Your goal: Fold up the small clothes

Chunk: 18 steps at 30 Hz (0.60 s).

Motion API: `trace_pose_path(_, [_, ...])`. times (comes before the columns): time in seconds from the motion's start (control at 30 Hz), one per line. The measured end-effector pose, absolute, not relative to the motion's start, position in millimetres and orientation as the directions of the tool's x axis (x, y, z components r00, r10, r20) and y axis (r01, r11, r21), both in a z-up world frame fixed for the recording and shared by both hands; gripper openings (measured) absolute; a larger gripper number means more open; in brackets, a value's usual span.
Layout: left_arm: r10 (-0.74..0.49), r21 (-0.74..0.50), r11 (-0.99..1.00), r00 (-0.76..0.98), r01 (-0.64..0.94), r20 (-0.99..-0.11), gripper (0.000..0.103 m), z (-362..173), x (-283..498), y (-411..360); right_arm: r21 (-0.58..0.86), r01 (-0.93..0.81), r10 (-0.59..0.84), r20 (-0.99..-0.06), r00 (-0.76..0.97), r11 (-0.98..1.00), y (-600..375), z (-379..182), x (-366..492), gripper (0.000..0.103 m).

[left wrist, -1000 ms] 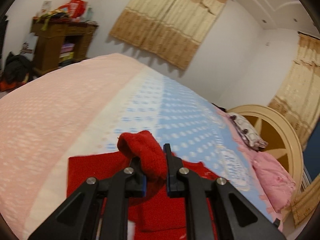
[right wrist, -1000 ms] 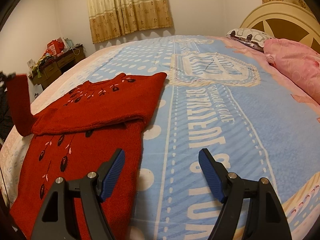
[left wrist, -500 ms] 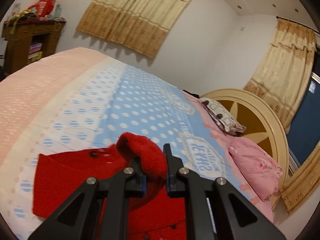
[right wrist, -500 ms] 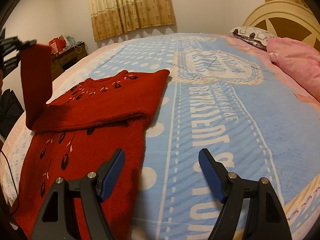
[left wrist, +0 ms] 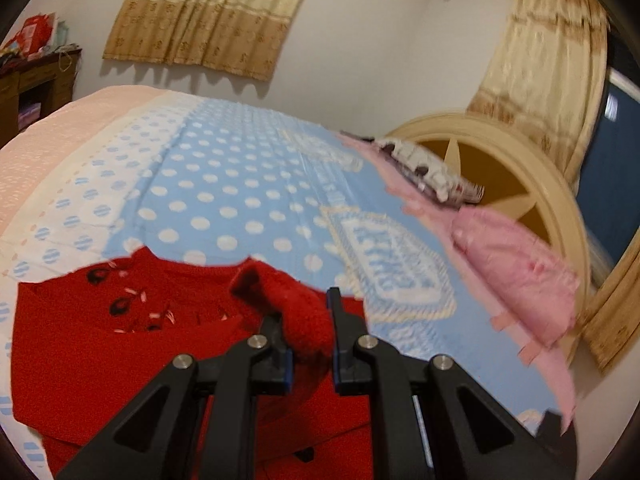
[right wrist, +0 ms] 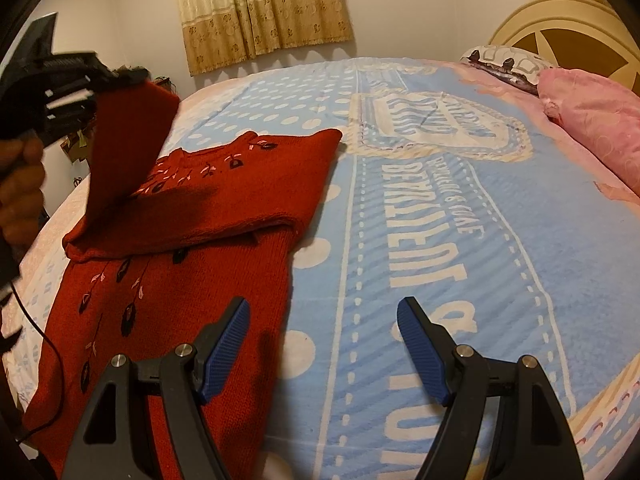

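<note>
Lying on the bed point(right wrist: 460, 240), on its blue dotted bedspread point(left wrist: 224, 200), is a red knitted sweater point(right wrist: 192, 280) with dark leaf embroidery. One sleeve is already folded across the chest, its cuff end reaching the sweater's right edge in the right wrist view. The other sleeve point(right wrist: 128, 140) is raised clear of the body of the garment.

Left tool point(left wrist: 308, 320): jaws together, clamped on the cuff of the raised sleeve; a bunch of red knit protrudes beyond the fingers in the left wrist view. In the right wrist view this tool appears at upper left, held in the person's left hand point(right wrist: 20, 192), with the sleeve hanging from it down to the sweater's shoulder.

Right tool point(right wrist: 322, 344): jaws wide apart, holding nothing, positioned above the bedspread just beside the sweater's lower hem edge. Its left blue pad overlaps the red knit in view; contact cannot be determined.

Surroundings: pink pillow point(right wrist: 592, 120) and patterned pillow point(right wrist: 504, 60) at the headboard point(left wrist: 520, 184); curtains point(right wrist: 260, 8) on the far wall.
</note>
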<state>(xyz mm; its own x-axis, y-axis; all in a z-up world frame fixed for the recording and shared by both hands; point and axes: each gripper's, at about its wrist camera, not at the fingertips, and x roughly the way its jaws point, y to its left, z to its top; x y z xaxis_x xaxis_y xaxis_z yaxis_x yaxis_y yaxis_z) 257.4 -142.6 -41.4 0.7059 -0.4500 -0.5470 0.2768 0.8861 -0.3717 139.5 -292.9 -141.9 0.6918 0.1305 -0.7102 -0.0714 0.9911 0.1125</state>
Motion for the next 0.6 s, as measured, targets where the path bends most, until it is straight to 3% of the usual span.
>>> trace_pose_path(0.13, [-0.401, -0.266, 0.916, 0.684, 0.299, -0.61, 0.018, -62, 258, -169, 0.114, -0.071, 0.132, -0.719, 0.683, 0.991, -292, -144, 142, 0.077])
trace_pose_path(0.23, [-0.38, -0.194, 0.921, 0.668, 0.338, -0.639, 0.038, -69, 253, -182, 0.12, -0.07, 0.135, -0.724, 0.677, 0.99, -293, -145, 142, 0.077])
trace_pose_path(0.3, [-0.366, -0.148, 0.923, 0.69, 0.356, -0.625, 0.059, -67, 244, -184, 0.127, -0.07, 0.141, -0.726, 0.673, 0.989, -294, -146, 142, 0.077])
trace_pose_path(0.47, [-0.323, -0.002, 0.916, 0.733, 0.401, -0.598, 0.075, -60, 216, -168, 0.134, -0.071, 0.147, -0.729, 0.668, 0.988, -295, -146, 143, 0.077])
trace_pose_path(0.6, [-0.206, 0.124, 0.928, 0.761, 0.351, -0.615, 0.084, -73, 202, -127, 0.141, -0.071, 0.152, -0.73, 0.667, 0.987, -295, -147, 143, 0.077])
